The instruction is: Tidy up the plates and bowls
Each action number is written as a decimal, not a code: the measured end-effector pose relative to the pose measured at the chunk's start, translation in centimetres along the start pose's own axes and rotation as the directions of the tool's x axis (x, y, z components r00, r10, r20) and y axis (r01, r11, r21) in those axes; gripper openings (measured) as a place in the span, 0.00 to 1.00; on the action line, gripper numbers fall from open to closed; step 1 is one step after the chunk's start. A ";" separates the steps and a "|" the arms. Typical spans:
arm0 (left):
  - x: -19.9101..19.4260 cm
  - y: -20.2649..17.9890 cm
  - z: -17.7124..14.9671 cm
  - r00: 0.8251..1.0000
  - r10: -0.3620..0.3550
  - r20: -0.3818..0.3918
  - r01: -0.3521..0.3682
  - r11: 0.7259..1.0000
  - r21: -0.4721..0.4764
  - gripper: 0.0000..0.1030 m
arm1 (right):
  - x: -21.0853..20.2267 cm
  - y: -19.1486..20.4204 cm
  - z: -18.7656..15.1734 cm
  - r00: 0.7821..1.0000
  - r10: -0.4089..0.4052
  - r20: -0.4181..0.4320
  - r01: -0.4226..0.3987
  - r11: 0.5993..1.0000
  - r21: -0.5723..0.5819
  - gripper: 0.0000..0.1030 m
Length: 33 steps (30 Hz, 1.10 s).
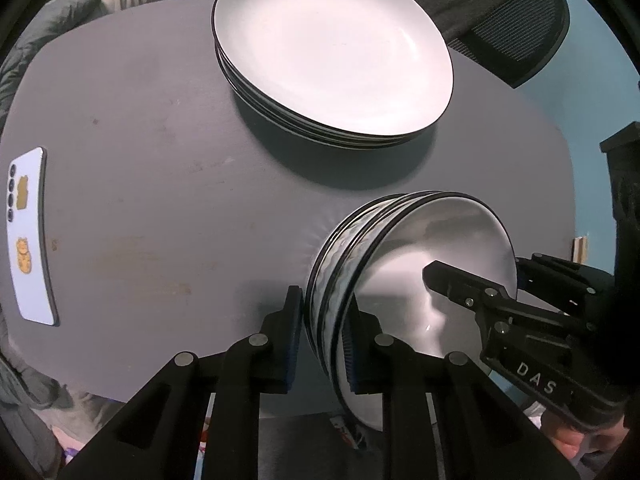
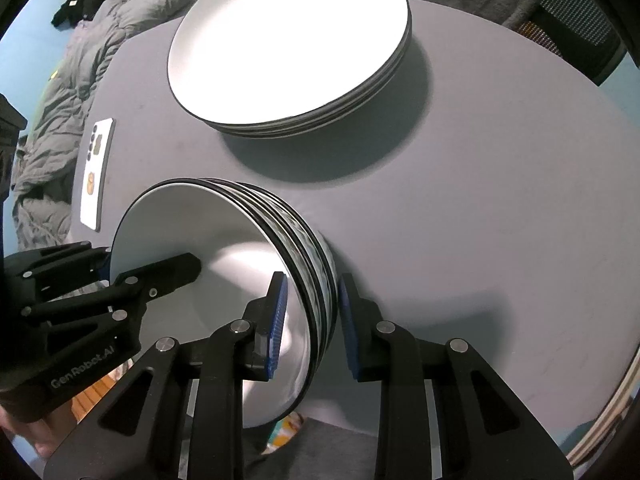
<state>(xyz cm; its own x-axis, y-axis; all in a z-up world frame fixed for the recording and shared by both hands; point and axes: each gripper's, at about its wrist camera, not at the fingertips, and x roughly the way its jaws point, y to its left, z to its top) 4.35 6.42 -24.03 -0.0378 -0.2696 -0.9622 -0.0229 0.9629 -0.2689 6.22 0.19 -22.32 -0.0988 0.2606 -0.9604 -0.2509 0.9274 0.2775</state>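
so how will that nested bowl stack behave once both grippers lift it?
The bowl stack looks like several glazed bowls, so probably heavy and rigid. The left gripper and right gripper pinch only opposite rims, so the smooth glaze may slip. The bowls merely nest, so tilting could shift them; likely fragile.

A stack of white plates [image 1: 332, 52] with thin black rims is lying flat on the far part of the grey table [image 1: 140, 168]. Nearer, a nested stack of white, black-rimmed bowls [image 1: 404, 280] is tilting steeply on edge, its opening facing sideways.
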 end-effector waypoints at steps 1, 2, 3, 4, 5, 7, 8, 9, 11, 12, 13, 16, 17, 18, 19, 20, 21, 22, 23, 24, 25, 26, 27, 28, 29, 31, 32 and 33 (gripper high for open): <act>-0.1 0.0 0.0 1.000 -0.003 0.000 0.003 1.000 0.007 0.17 | 0.0 -0.1 0.0 1.000 0.006 0.000 -0.006 1.000 0.011 0.26; 0.0 -0.1 0.0 1.000 -0.004 0.000 0.004 1.000 0.015 0.17 | 0.0 -0.4 0.0 1.000 0.013 0.001 -0.013 1.000 0.025 0.25; 0.1 -0.2 0.1 1.000 -0.007 0.001 0.007 1.000 0.020 0.17 | 0.0 -0.7 0.0 1.000 0.021 0.004 -0.021 0.999 0.045 0.25; 0.1 -0.2 0.1 1.000 -0.010 0.001 0.010 1.000 0.021 0.17 | 0.0 -0.7 0.0 1.000 0.025 0.005 -0.025 0.998 0.056 0.25; 0.2 -0.3 0.2 1.000 -0.015 0.001 0.015 1.000 0.021 0.17 | 0.0 -0.8 -0.1 1.000 0.026 0.008 -0.027 0.997 0.066 0.25; -0.6 1.0 -0.5 1.000 -0.021 -0.001 0.021 0.999 0.026 0.17 | -0.1 -0.8 -0.3 1.000 0.022 0.018 -0.024 0.997 0.074 0.25; -0.6 1.0 -0.5 1.000 -0.022 -0.001 0.022 0.999 0.035 0.17 | -0.2 -0.7 -0.5 1.000 0.013 0.026 -0.015 0.997 0.071 0.25; -0.7 1.1 -0.6 1.000 -0.024 0.000 0.024 0.999 0.043 0.17 | -0.3 -0.4 -0.5 1.000 0.002 0.029 -0.004 0.998 0.067 0.22; -0.9 1.6 -0.7 0.999 -0.033 0.002 0.033 0.998 0.045 0.16 | -0.4 -0.3 -0.7 0.999 -0.012 0.030 0.010 0.997 0.073 0.19; -0.9 1.6 -0.7 0.999 -0.035 0.001 0.035 0.998 0.046 0.15 | -0.5 -0.5 -0.8 1.000 -0.003 0.027 0.000 0.995 0.095 0.19; -0.9 1.5 -0.7 0.999 -0.035 -0.001 0.035 0.998 0.052 0.15 | -0.5 -0.7 -0.9 1.000 0.004 0.025 -0.007 0.994 0.110 0.18; -0.9 1.0 -0.3 0.999 -0.036 -0.007 0.036 0.997 0.075 0.15 | -0.5 -1.2 -1.4 1.000 0.014 0.014 -0.015 0.989 0.147 0.17; -0.9 0.9 -0.2 0.999 -0.033 -0.010 0.034 0.996 0.083 0.15 | -0.4 -1.3 -1.6 1.000 0.015 0.010 -0.016 0.988 0.156 0.17; -0.9 0.8 -0.2 0.999 -0.032 -0.012 0.033 0.995 0.090 0.15 | -0.5 -1.5 -1.7 1.000 0.021 0.010 -0.022 0.985 0.171 0.17; -0.9 0.7 -0.2 0.999 -0.032 -0.014 0.034 0.995 0.096 0.15 | -0.5 -1.6 -1.8 1.000 0.024 0.008 -0.025 0.983 0.181 0.17; -0.8 0.6 -0.1 0.999 -0.033 -0.017 0.034 0.994 0.102 0.15 | -0.6 -1.7 -1.8 1.000 0.027 0.006 -0.027 0.982 0.189 0.17; -0.8 0.5 -0.1 0.999 -0.032 -0.020 0.034 0.994 0.105 0.16 | -0.5 -1.8 -1.8 1.000 0.031 0.002 -0.031 0.980 0.196 0.17; -0.8 0.5 0.0 0.999 -0.032 -0.023 0.034 0.993 0.109 0.16 | -0.5 -1.9 -1.7 0.999 0.035 -0.004 -0.033 0.979 0.201 0.17; -0.7 0.5 0.1 0.999 -0.034 -0.027 0.037 0.993 0.114 0.16 | -0.5 -2.0 -1.7 0.999 0.040 -0.010 -0.037 0.978 0.207 0.18; -0.7 0.5 0.1 0.999 -0.040 -0.035 0.044 0.992 0.119 0.17 | -0.1 -2.0 -1.7 0.998 0.055 -0.025 -0.048 0.975 0.215 0.21; -0.6 0.7 0.2 0.998 -0.046 -0.044 0.051 0.991 0.121 0.18 | 0.0 -2.0 -1.7 0.997 0.065 -0.034 -0.056 0.974 0.218 0.24; -0.6 0.7 0.3 0.997 -0.053 -0.052 0.059 0.991 0.121 0.18 | 0.0 -1.9 -1.8 0.998 0.063 -0.031 -0.054 0.974 0.221 0.24; -0.6 0.7 0.3 0.997 -0.058 -0.054 0.064 0.990 0.126 0.18 | -0.1 -1.8 -1.9 0.998 0.054 -0.022 -0.048 0.974 0.223 0.24; -0.5 0.5 0.2 0.997 -0.057 -0.057 0.064 0.989 0.135 0.19 | -0.1 -1.7 -2.0 0.999 0.047 -0.014 -0.042 0.975 0.220 0.24; -0.4 0.3 0.2 0.997 -0.048 -0.061 0.057 0.987 0.152 0.19 | -0.1 -1.6 -2.0 0.999 0.044 -0.012 -0.040 0.975 0.217 0.24; -0.3 0.0 0.0 0.998 -0.033 -0.061 0.044 0.983 0.176 0.19 | -0.2 -1.7 -2.1 0.999 0.039 -0.010 -0.035 0.975 0.220 0.22; -0.2 -0.1 0.0 0.998 -0.027 -0.061 0.038 0.983 0.181 0.19 | -0.3 -1.8 -2.1 0.999 0.036 -0.006 -0.034 0.973 0.228 0.19; -0.1 -0.1 -0.1 0.998 -0.024 -0.064 0.035 0.983 0.181 0.19 | -0.3 -1.9 -2.2 0.999 0.037 -0.004 -0.035 0.971 0.236 0.18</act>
<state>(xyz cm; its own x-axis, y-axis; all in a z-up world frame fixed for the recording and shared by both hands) 4.29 6.33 -23.85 -0.1007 -0.2924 -0.9510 0.1574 0.9391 -0.3054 4.66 -2.25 -22.47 -0.1116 0.2941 -0.9492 -0.0130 0.9547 0.2973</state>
